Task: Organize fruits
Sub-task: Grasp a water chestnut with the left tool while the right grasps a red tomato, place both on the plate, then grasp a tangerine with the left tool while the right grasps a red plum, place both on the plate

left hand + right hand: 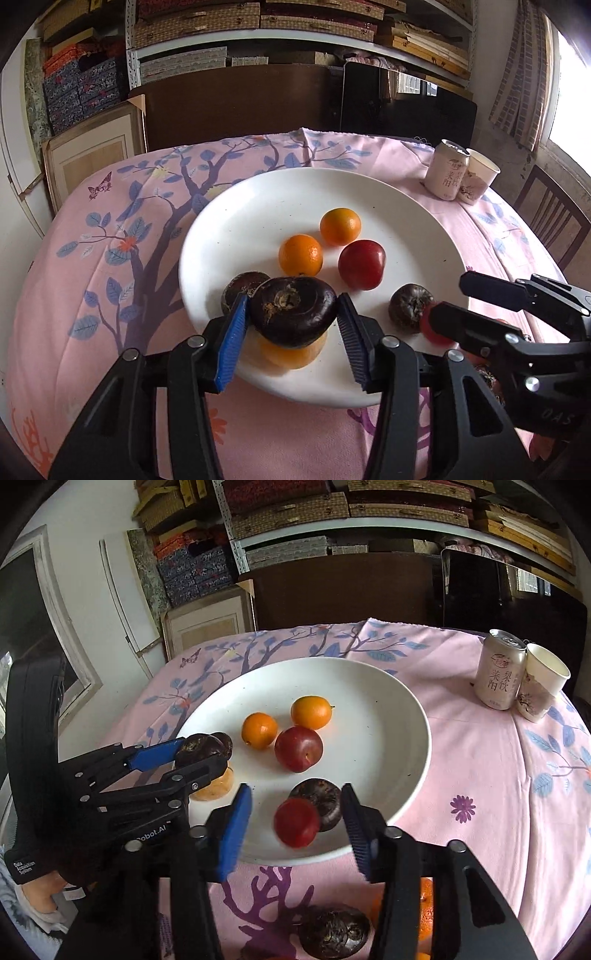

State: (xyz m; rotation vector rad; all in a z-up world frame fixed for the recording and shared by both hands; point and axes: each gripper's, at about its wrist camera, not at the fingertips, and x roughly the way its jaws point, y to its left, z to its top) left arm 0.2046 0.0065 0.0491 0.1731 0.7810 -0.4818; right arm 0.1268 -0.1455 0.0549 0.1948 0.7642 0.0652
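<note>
1. In the left wrist view, the left claw [291, 326] is sitting at the lower centre of the frame, and a dark water chestnut [293, 312] is lying between its blue pads [232, 339]. The left pad is touching the fruit or nearly so; at the right pad a thin gap is showing, so I am judging the grip as loosening, not pressing.
2. This chestnut is resting on top of an orange fruit [291, 352] at the near rim of the white plate [258, 206], so it is already at its place.
3. In the right wrist view, the right claw [295, 825] is standing wide, and a red plum [296, 822] is lying between the pads without touching either one. It looks blurred, so it is perhaps dropping or rolling. It is in front of another dark chestnut [325, 799] on the plate.
4. At the bottom edge of that view, one more chestnut [334, 932] and an orange [424, 912] are waiting on the tabletop [480, 775], below the right claw; the right hand is nearer to them.
5. The tabletop is wearing a pink cloth with blue leaves. A can [498, 672] and a paper cup [541, 683] are standing at the upper right, well apart from the plate. Shelves with boxes are filling the background.
</note>
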